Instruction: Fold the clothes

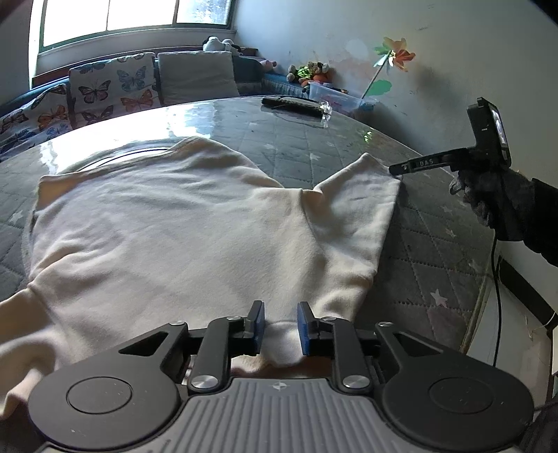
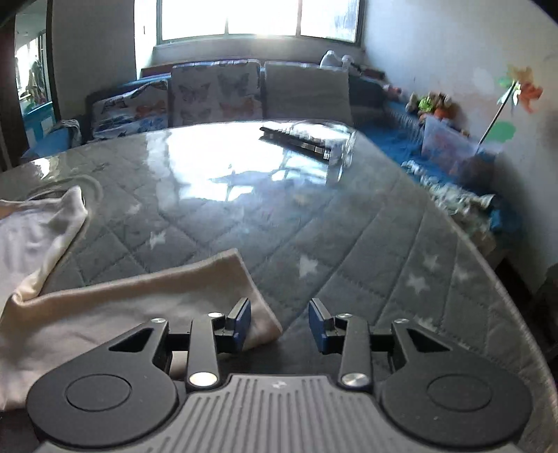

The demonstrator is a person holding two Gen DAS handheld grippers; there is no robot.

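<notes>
Sunlight from the window (image 2: pixel 258 17) glares off a round table (image 1: pixel 314 139) under a clear cover over grey quilted cloth with white stars. Spread across the table lies a cream shirt (image 1: pixel 167 223), its body flat and one sleeve (image 1: pixel 362 195) angled out toward the wall side. At the shirt's near edge sits the left gripper (image 1: pixel 280 327), jaws parted, with a small hump of cream cloth between the blue pads; the pads do not press it. At the sleeve's cuff is the right gripper (image 2: pixel 280 325), held by a gloved hand (image 1: pixel 495 198); its jaws stand apart and empty, the left finger over the cuff's corner and the right over bare table. Beyond the shirt, near the table's far edge, lie a dark keyboard (image 1: pixel 291 104) and a clear glass piece (image 2: pixel 343 153) just beside it. Behind the table, against the wall, a clear plastic bin (image 1: pixel 334 96) holds things too blurred to name, with plush toys (image 1: pixel 310 71) beside it. Butterfly cushions (image 1: pixel 111 87) line a sofa under the window.
</notes>
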